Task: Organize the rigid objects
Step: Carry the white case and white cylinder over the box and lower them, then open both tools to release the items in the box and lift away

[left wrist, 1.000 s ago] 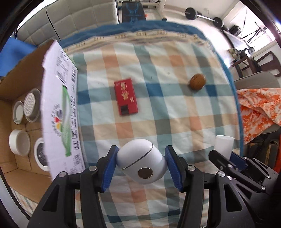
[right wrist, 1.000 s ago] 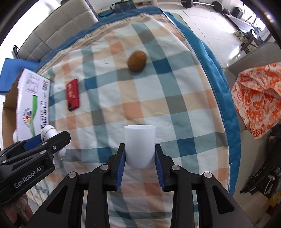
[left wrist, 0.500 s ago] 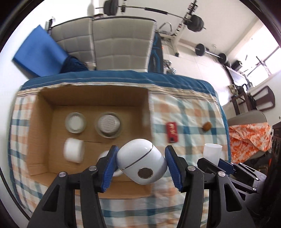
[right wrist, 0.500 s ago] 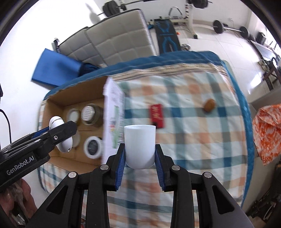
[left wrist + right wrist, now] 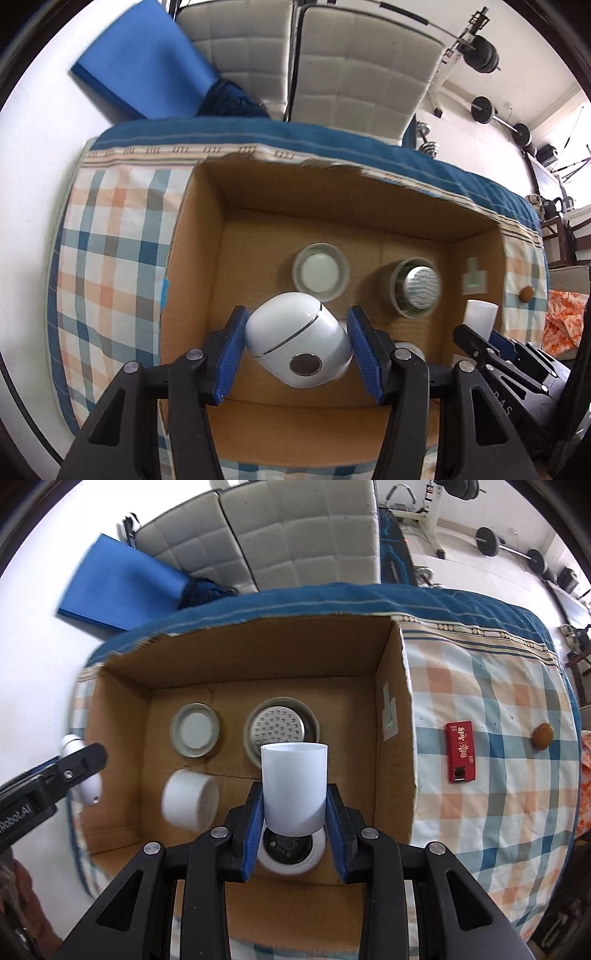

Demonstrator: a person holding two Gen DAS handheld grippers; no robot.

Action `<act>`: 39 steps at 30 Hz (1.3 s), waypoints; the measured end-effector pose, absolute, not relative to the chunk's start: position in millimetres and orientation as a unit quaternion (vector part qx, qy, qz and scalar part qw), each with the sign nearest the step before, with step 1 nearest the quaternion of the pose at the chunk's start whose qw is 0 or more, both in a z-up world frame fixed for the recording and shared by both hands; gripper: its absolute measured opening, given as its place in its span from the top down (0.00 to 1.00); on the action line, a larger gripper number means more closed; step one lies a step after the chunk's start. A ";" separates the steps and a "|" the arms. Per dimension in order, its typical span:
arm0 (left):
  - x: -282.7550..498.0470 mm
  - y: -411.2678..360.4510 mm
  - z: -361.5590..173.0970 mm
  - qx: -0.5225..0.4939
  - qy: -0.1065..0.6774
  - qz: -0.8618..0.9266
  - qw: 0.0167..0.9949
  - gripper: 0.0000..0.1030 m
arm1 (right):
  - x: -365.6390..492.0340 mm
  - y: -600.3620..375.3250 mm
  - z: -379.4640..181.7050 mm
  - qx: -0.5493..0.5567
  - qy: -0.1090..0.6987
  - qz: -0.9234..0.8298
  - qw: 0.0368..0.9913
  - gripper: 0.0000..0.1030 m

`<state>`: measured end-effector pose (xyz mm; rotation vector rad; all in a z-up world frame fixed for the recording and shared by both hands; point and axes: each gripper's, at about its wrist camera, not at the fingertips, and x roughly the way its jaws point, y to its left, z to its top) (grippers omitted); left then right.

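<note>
Swung across from the checked cloth [image 5: 498, 782] to hang above the open cardboard box [image 5: 395, 686]. Left gripper [image 5: 297, 343] clamped on white egg-shaped case [image 5: 295, 341]; right gripper [image 5: 294, 812] clamped on white cup [image 5: 294, 782], over jars [image 5: 195, 734] inside.

One cardboard box [image 5: 391, 686], four round containers inside, one white cup [image 5: 293, 786], one red packet [image 5: 460, 751], one brown nut [image 5: 542, 735]

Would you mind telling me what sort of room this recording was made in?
Most likely a room at home that doubles as a gym: barbells lie on the tiled floor, a quilted white sofa stands behind, and a table under a checked cloth holds the cardboard box.
</note>
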<state>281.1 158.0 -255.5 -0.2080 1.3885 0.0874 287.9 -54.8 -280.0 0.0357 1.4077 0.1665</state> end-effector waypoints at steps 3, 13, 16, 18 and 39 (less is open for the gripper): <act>290.5 168.9 -281.8 -0.087 0.657 0.044 0.748 0.49 | 292.1 -44.7 -301.5 0.004 0.657 0.048 0.752 0.67; 298.2 166.8 -326.6 -0.062 0.684 0.025 0.726 0.53 | 298.3 -39.7 -347.1 0.019 0.686 -0.002 0.728 0.67; 296.9 164.0 -328.9 -0.060 0.686 0.023 0.725 0.53 | 301.0 -40.5 -353.4 0.020 0.690 -0.007 0.723 0.67; 297.1 164.3 -329.6 -0.063 0.686 0.022 0.725 0.53 | 303.1 -41.0 -356.6 0.024 0.694 -0.009 0.719 0.66; 255.6 157.4 -248.1 -0.065 0.640 0.045 0.765 0.00 | 273.7 -48.2 -284.5 0.010 0.656 0.042 0.753 0.01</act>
